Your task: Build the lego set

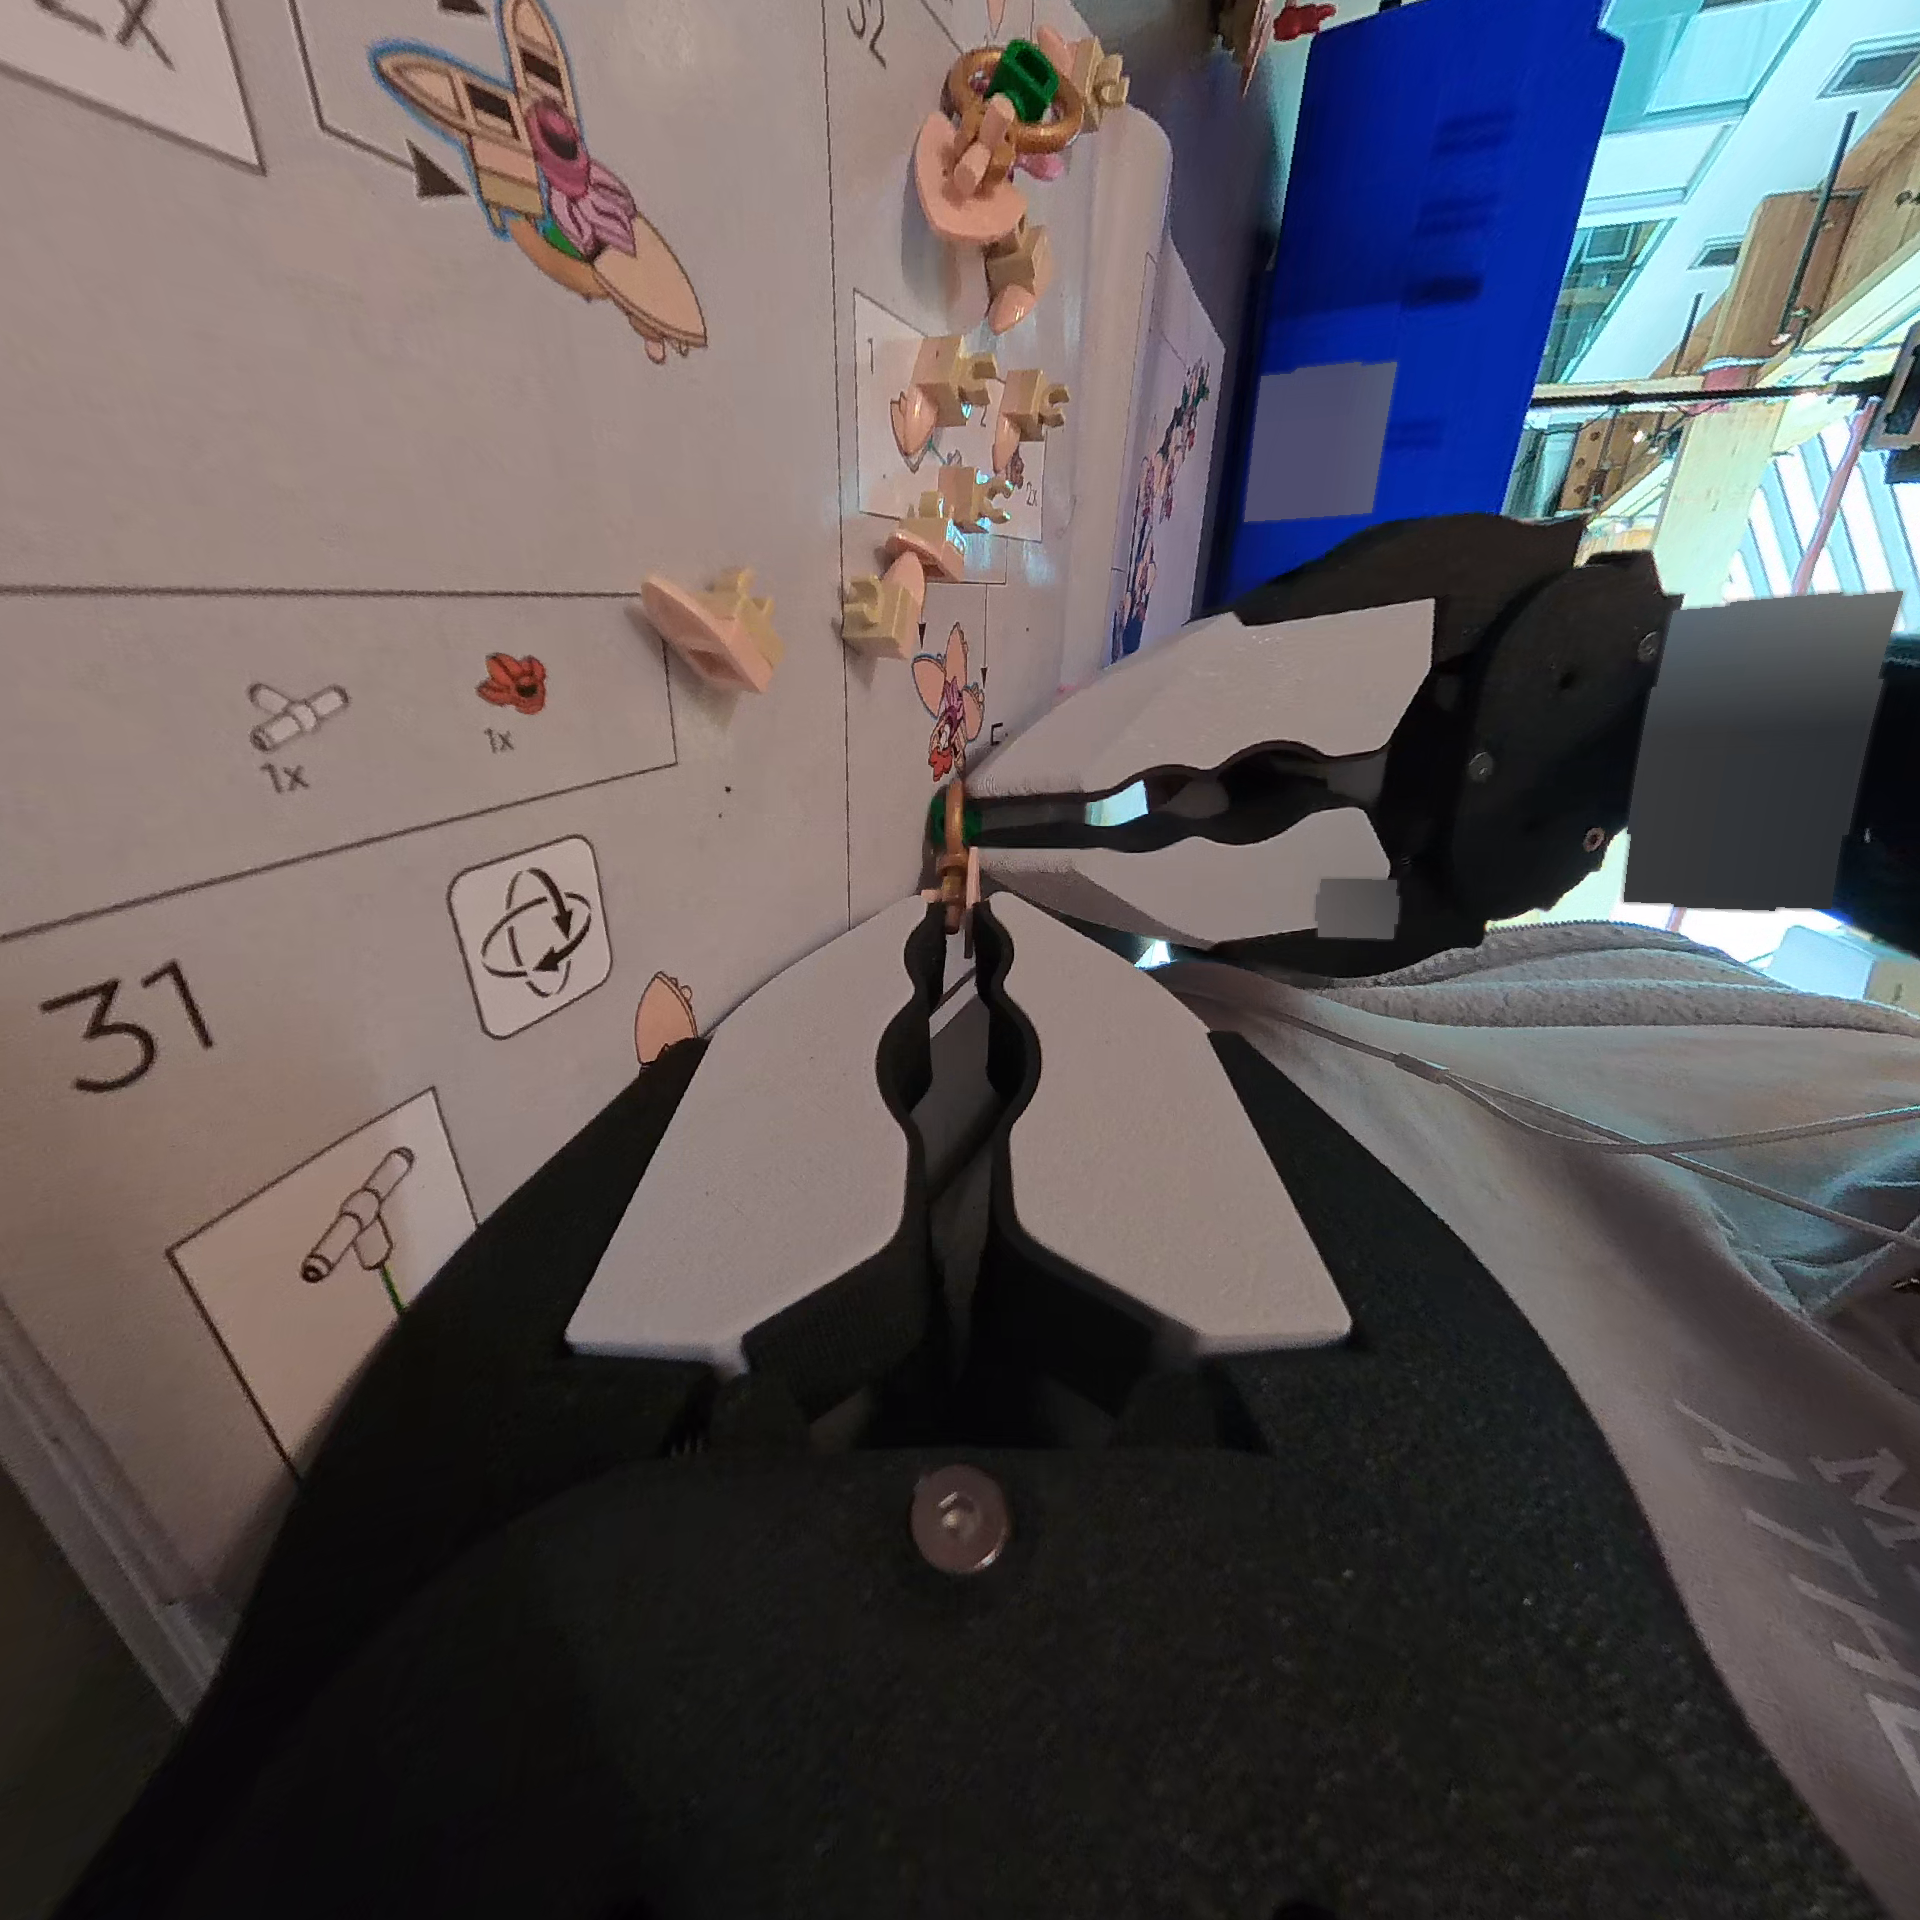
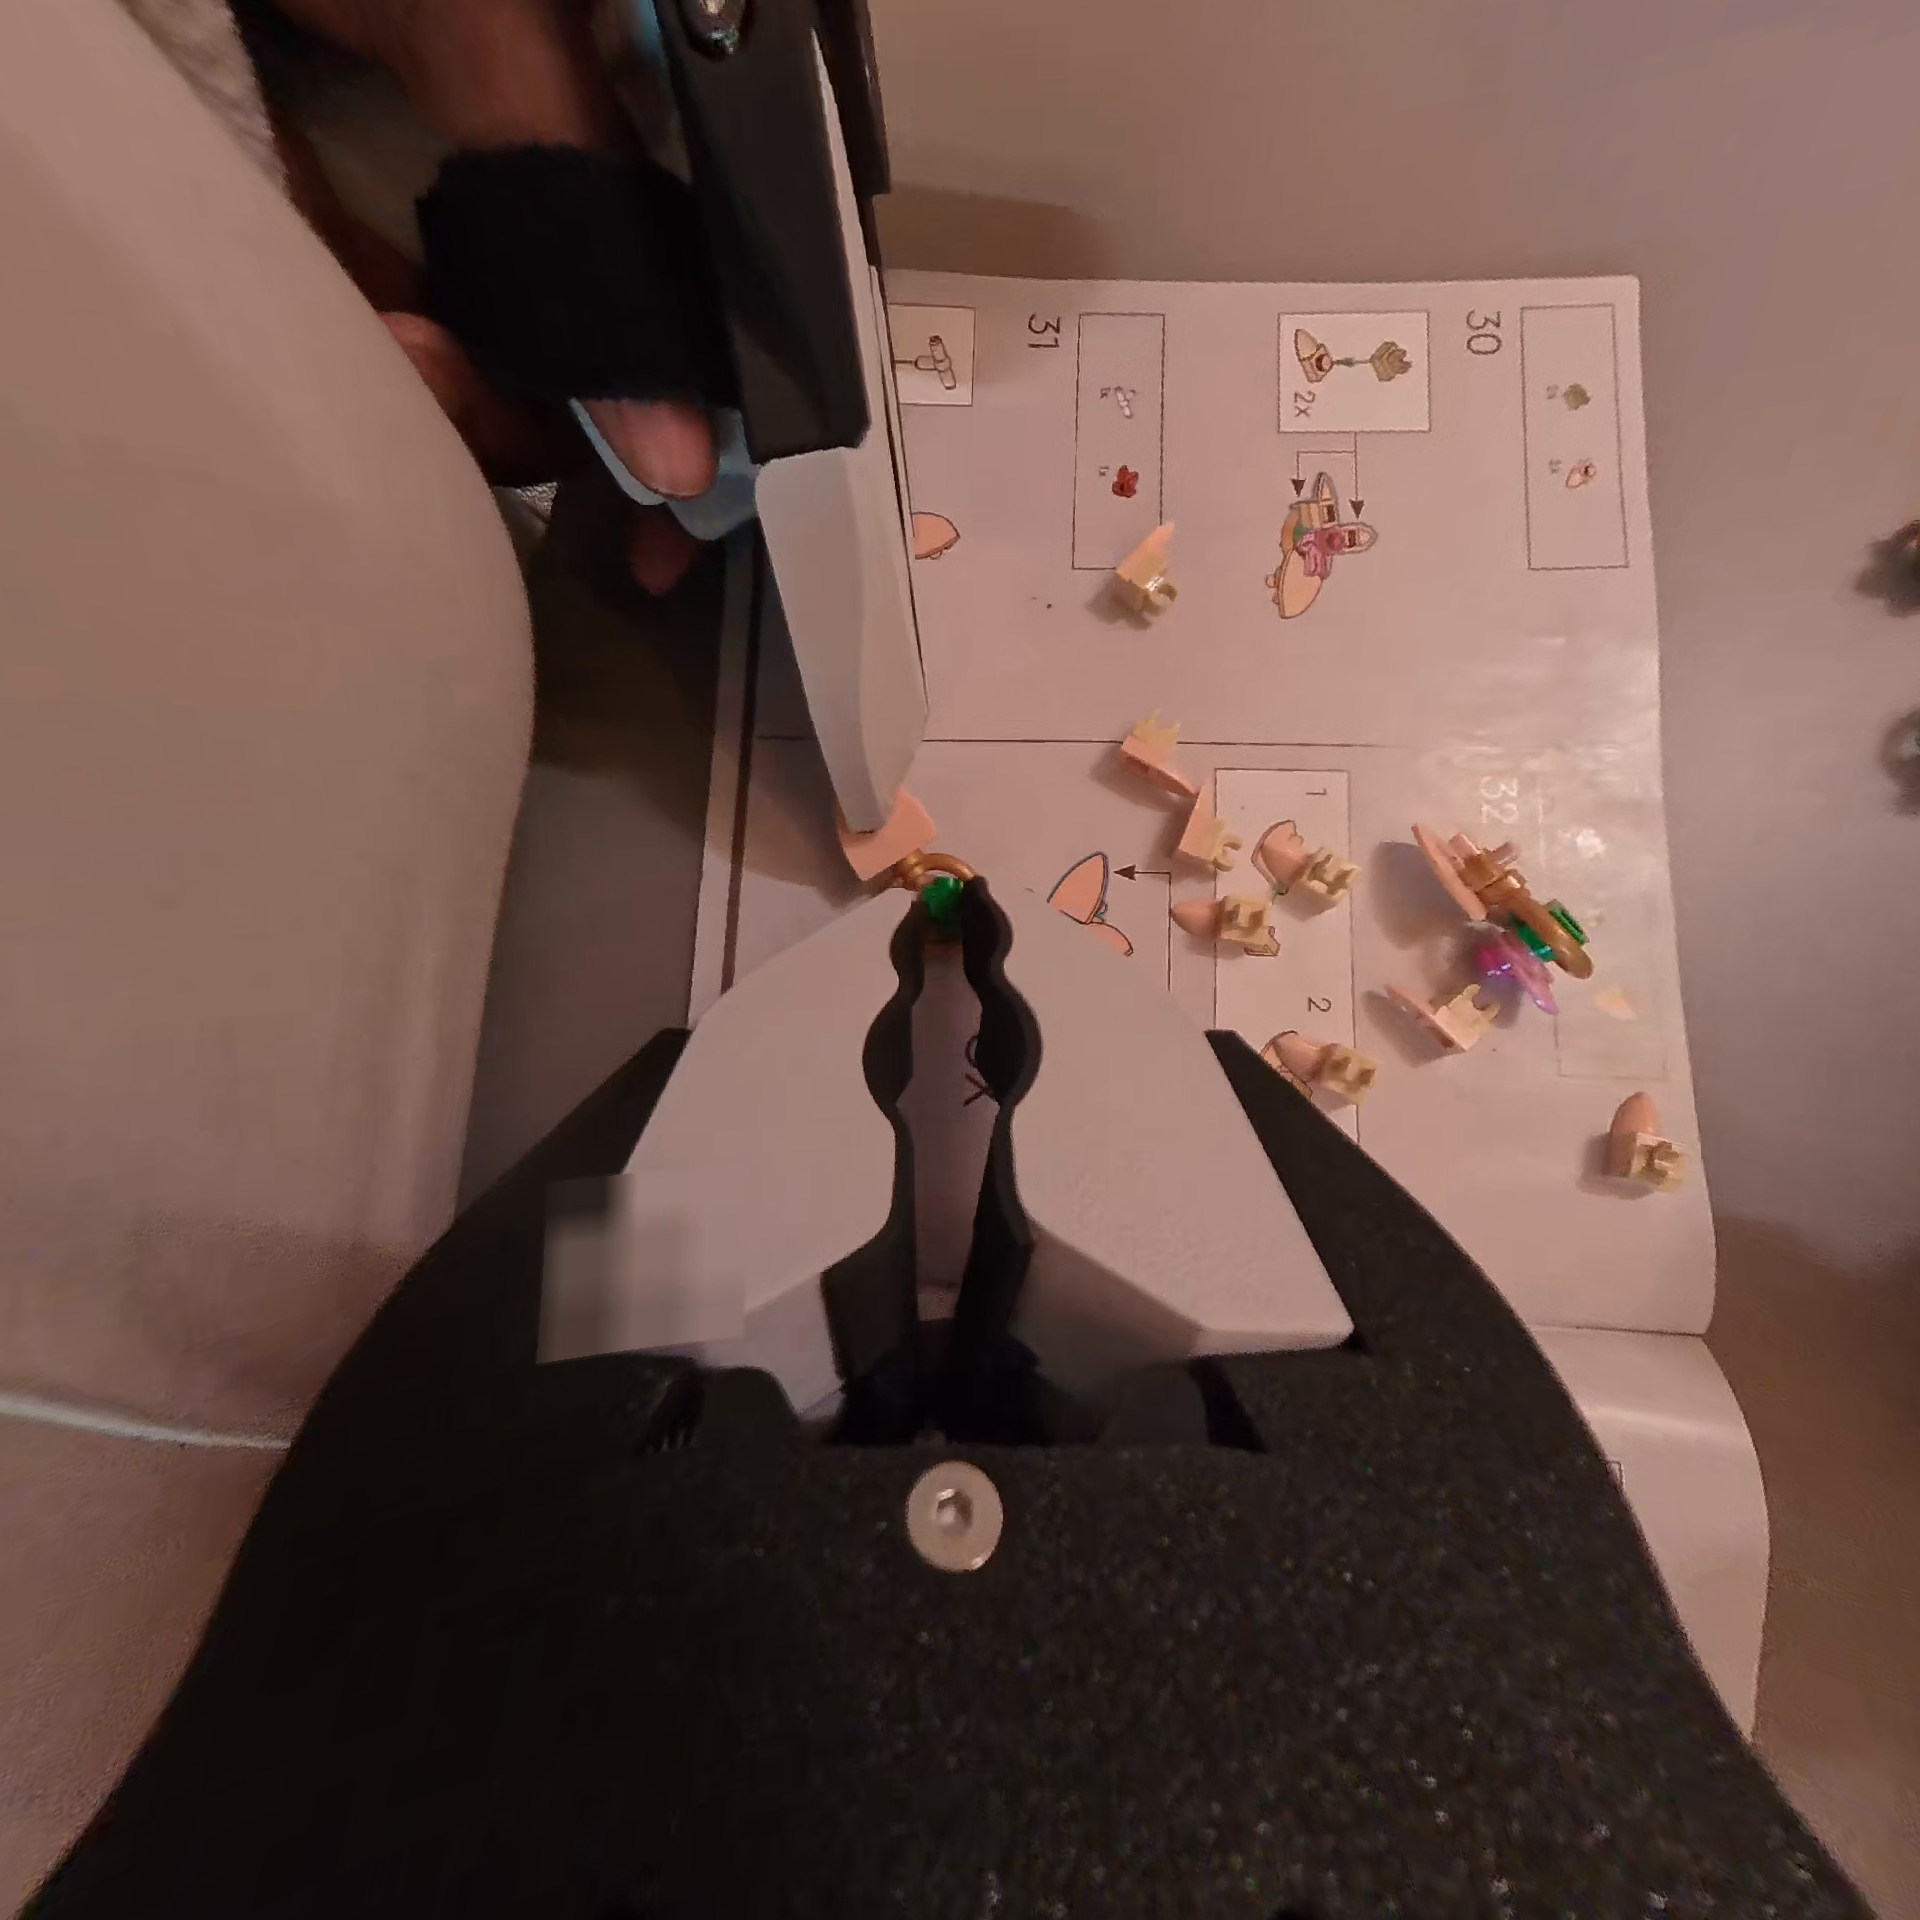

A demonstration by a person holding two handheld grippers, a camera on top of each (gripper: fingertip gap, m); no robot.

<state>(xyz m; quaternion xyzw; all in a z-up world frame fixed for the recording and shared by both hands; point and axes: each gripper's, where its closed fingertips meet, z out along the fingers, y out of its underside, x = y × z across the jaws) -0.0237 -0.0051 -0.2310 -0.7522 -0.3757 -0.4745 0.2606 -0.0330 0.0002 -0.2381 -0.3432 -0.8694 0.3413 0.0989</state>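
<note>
Both jaws clenched: left gripper (image 1: 958, 920) on small pink petal piece (image 2: 891, 840), right gripper (image 2: 943, 902) on tiny green stud (image 2: 942, 896) (inside gold ring (image 2: 935, 865)). Push together gently, straight, above paper instruction sheet (image 2: 1455, 644).

The booklet (image 2: 1455, 644) lies open on the table (image 2: 1351, 156), with loose pieces scattered on its page. In the right wrist view, 1 piece (image 2: 1143, 577) lies apart toward the far side, a cluster (image 2: 1268, 883) sits mid-page, and a ring assembly (image 2: 1496, 894) lies right of that cluster. Another piece (image 2: 1642, 1138) rests near the page's right edge. In the left wrist view, a bin (image 1: 1423, 270) stands beyond the booklet.
</note>
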